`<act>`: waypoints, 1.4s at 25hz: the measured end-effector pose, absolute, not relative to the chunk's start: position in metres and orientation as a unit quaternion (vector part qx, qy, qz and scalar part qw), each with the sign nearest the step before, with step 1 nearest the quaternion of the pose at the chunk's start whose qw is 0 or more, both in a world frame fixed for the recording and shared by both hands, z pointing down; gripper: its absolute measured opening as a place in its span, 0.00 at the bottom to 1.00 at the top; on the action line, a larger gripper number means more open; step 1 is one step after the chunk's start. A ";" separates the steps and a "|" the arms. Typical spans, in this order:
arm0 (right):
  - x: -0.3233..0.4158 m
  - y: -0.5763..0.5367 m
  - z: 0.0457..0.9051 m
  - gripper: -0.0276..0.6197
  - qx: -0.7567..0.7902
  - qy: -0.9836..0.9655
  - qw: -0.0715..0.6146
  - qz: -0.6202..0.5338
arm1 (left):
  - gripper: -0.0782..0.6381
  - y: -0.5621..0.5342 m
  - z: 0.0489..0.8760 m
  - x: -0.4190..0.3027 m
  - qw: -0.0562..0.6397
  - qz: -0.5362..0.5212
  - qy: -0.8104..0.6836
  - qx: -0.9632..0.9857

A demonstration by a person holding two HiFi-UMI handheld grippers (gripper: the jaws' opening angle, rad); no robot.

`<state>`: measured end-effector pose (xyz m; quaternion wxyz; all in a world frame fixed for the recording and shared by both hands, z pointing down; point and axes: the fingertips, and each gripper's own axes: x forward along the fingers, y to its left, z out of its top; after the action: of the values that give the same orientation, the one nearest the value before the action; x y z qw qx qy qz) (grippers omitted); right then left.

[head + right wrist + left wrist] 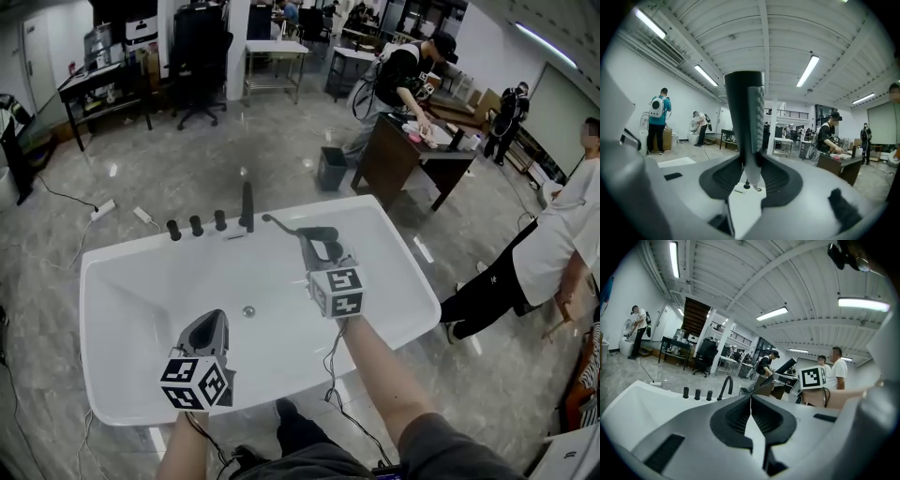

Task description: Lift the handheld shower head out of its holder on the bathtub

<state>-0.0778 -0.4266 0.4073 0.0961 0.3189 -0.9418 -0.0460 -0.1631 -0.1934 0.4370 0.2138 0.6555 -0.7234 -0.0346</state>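
Note:
The white bathtub (122,272) lies below me, with a black spout (247,206) and three black knobs (196,225) on its far rim. My right gripper (305,234) hangs over the tub's far right part, shut on the dark slim shower head (279,223), which sticks out beyond the jaws toward the spout. In the right gripper view the shower head (745,117) stands upright between the pads, above the tub rim. My left gripper (208,328) hovers over the near left of the tub, shut and empty; its pads (740,414) meet at the tips.
A person in a white shirt (562,244) stands close to the tub's right side. Beyond the tub are a dark desk (403,155) with a person bent over it, a grey bin (330,169), an office chair (197,75) and cables on the floor (103,208).

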 end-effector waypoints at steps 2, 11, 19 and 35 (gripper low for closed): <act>-0.069 -0.412 0.400 0.25 0.322 -0.941 0.094 -0.039 | 0.13 -0.184 0.428 -0.157 0.207 -0.034 -0.720 0.662; -0.037 -0.326 0.383 0.25 0.319 -0.943 0.088 -0.048 | 0.13 -0.135 0.404 -0.153 0.198 -0.061 -0.713 0.670; -0.001 -0.277 0.362 0.25 0.329 -0.941 0.064 -0.042 | 0.13 -0.112 0.386 -0.142 0.188 -0.071 -0.703 0.683; 0.057 -0.162 0.357 0.25 0.343 -0.937 0.046 -0.046 | 0.13 -0.029 0.386 -0.096 0.178 -0.057 -0.677 0.712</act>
<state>0.0569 -0.1621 0.3572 0.0464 0.3427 -0.9372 -0.0459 -0.0958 -0.0290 0.3861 0.1782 0.7115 -0.6772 -0.0574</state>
